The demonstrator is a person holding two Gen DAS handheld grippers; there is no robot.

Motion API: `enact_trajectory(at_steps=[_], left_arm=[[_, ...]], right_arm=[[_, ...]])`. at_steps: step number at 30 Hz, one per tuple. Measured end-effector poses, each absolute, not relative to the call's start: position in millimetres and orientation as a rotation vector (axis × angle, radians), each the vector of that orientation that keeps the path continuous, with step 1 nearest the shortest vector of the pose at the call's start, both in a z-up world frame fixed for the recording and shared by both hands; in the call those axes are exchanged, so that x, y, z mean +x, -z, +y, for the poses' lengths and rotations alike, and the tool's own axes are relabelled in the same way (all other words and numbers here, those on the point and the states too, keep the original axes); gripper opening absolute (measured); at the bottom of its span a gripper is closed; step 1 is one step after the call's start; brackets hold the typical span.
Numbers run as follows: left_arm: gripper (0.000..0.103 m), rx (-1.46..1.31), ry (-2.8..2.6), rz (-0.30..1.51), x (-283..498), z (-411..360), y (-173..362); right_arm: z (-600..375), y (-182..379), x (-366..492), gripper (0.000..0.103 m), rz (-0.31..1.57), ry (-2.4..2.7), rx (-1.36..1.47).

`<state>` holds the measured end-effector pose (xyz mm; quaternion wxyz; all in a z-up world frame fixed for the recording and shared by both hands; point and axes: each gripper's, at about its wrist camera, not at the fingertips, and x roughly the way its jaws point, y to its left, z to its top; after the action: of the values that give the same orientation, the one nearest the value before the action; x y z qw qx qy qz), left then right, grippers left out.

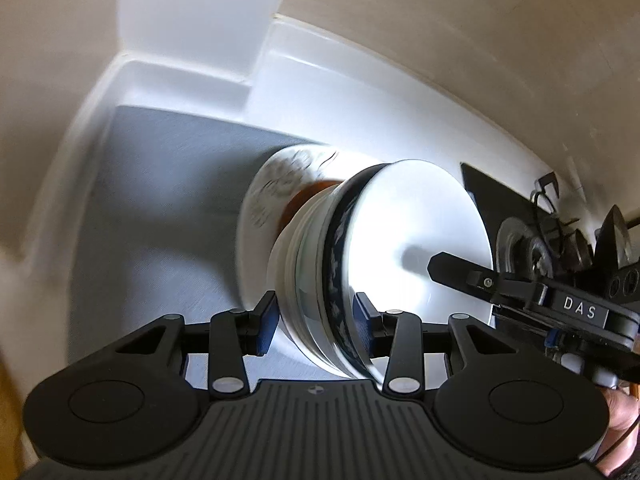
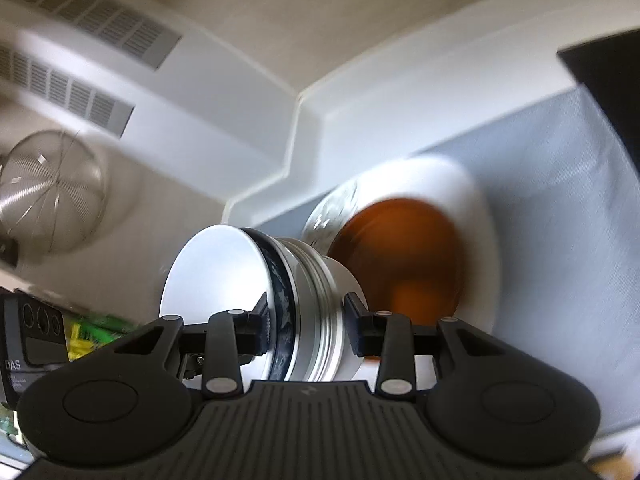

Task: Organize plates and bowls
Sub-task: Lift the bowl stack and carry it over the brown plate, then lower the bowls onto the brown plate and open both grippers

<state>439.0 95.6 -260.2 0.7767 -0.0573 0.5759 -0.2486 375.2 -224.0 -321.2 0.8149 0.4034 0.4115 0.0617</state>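
A stack of nested bowls [image 1: 320, 280] hangs above the grey mat [image 1: 160, 184], held from two opposite sides. The top bowl is white inside, and a dark blue patterned rim sits under it. My left gripper [image 1: 316, 320] is shut on the stack's rims. In the right wrist view my right gripper [image 2: 306, 320] is shut on the same stack [image 2: 316, 300]. One right finger [image 1: 452, 270] reaches into the top bowl. Beyond the stack, a white plate [image 2: 476, 208] carries a brown dish [image 2: 400, 256], next to a patterned plate [image 2: 332, 208]; all are blurred.
The mat lies on a white counter that meets a stepped white wall [image 1: 192, 20]. A stove burner [image 1: 520, 244] is at the right. A metal strainer [image 2: 52, 192] hangs under the vent hood [image 2: 92, 40]. A person's hand [image 1: 620, 412] holds the right gripper.
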Motion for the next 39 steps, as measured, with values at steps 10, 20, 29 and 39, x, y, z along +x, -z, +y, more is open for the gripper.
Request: enact_trajectory(at_steps=[10,20,29,39], left_arm=[[0.043,-0.102,0.552,1.253,465.9,61.9,293.7],[0.045,-0.132,0.539,1.224,471.7,66.8,304.5],[0.083,0.008,0.393,0.908,405.3,95.6,216.2],[0.097,0.102,0.265,0.838,280.8,96.7,71.6]], right_arm=[[-247.9,355.9,397.2,0.039,0.867,-0.051,0.846],[-240.5,366.0,404.8,0.042,0.858,-0.036,0.825],[-230.4,316.3,344.8,0.074,0.762,0.099,0.696],[-151.4,170.9,259.7,0.101,0.736,-0.003,0.508]])
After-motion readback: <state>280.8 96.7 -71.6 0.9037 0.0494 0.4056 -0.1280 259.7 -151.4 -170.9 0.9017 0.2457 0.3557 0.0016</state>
